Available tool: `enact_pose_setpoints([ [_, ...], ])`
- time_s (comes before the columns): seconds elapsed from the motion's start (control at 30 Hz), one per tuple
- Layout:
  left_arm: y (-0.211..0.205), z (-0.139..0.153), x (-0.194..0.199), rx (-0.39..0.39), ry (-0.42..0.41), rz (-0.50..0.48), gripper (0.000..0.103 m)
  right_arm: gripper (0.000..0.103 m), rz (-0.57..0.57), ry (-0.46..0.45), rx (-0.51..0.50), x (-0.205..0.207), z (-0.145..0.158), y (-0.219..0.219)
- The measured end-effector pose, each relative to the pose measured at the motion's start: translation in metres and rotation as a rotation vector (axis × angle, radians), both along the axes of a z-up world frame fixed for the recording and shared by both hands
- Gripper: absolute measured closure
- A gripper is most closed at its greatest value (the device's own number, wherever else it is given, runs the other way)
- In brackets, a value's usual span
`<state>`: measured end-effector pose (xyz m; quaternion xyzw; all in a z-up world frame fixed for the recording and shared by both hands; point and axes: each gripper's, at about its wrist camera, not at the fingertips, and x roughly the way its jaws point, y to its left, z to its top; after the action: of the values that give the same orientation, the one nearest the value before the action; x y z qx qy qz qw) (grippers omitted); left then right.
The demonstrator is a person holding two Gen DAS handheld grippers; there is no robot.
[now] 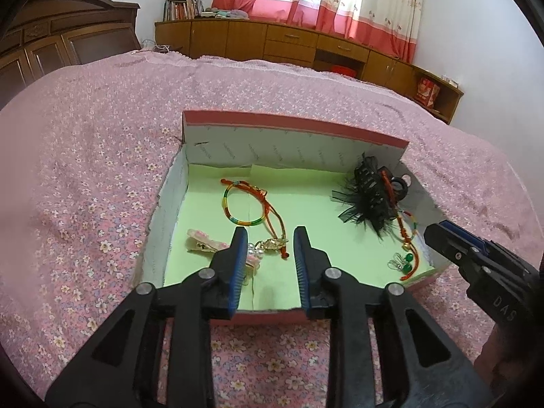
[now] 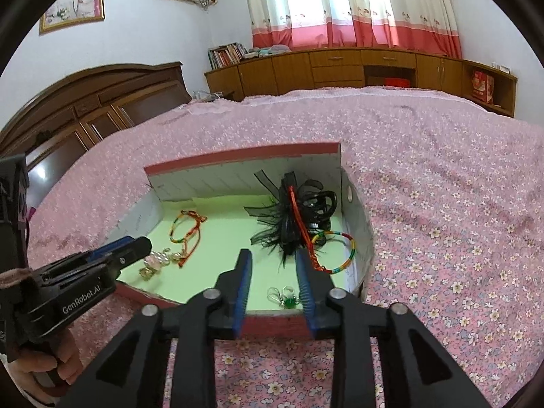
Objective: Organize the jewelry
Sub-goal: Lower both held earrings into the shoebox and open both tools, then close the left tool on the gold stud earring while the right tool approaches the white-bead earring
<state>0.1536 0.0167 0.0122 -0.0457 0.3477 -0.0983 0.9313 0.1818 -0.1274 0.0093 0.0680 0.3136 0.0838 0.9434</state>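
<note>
A pink box point(image 1: 295, 125) with a green floor lies open on the bed. In its left half lie a rainbow cord bracelet point(image 1: 238, 204), a pink hair clip point(image 1: 204, 244) and a pearl and gold brooch point(image 1: 268, 246). In its right half lie a black feathered hair claw point(image 1: 369, 200), a second rainbow bracelet point(image 2: 336, 251) and green earrings point(image 1: 403, 261). My left gripper point(image 1: 270, 234) is open and empty above the brooch. My right gripper point(image 2: 273, 258) is open and empty over the box's near right part, above the earrings point(image 2: 287, 299).
The box point(image 2: 244, 153) sits on a pink floral bedspread point(image 1: 85, 187). A dark wooden headboard point(image 1: 68, 34) stands at the left. Low wooden cabinets point(image 1: 289, 44) with books run under the curtained window behind the bed.
</note>
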Motion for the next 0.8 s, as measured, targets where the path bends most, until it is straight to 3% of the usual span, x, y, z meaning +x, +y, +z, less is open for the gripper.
enact_pose_setpoints([
  [0.43, -0.003, 0.019, -0.039, -0.022, 0.014, -0.051, 0.081, 0.073, 0.002, -0.041, 0.017, -0.041, 0.031, -0.005],
  [0.8, -0.004, 0.021, -0.071, -0.047, 0.051, -0.086, 0.081, 0.073, 0.000, -0.014, 0.013, -0.080, 0.033, -0.006],
])
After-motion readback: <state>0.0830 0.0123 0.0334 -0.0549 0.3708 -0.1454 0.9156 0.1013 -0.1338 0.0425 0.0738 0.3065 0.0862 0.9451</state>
